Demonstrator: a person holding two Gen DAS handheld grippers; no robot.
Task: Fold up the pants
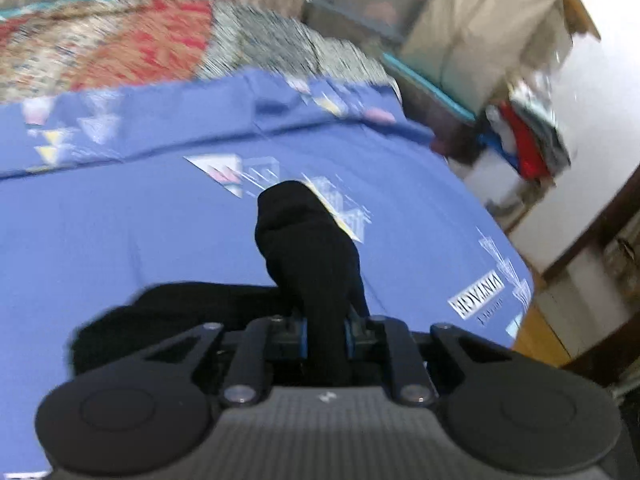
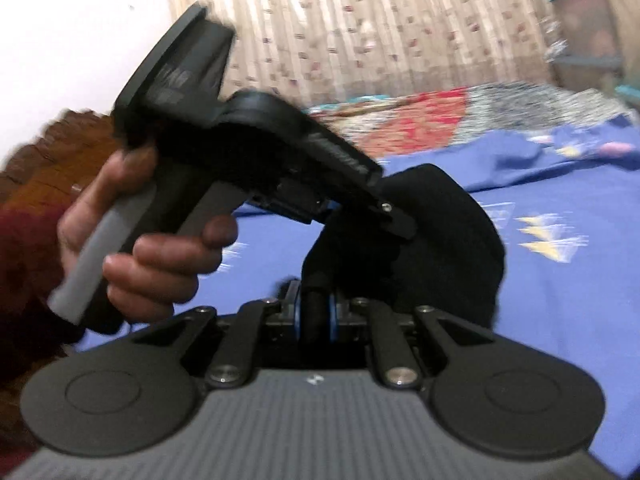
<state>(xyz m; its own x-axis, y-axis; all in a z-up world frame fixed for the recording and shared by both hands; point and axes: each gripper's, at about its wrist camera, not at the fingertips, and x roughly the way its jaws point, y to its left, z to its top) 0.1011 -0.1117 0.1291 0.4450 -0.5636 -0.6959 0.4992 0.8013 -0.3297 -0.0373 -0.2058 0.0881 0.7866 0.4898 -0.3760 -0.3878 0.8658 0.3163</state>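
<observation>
The left claw (image 1: 326, 330) is clamped tight on a bunch of the black pants (image 1: 308, 240), which stick up right in front of it and trail off to its left over the blue sheet (image 1: 120, 232). The right claw (image 2: 316, 314) also pinches the pants, and the left claw sits just above and ahead of it, so both hands are close together. Right of the left claw, the sheet has white letters, blurry and flipped, too hard to read.
</observation>
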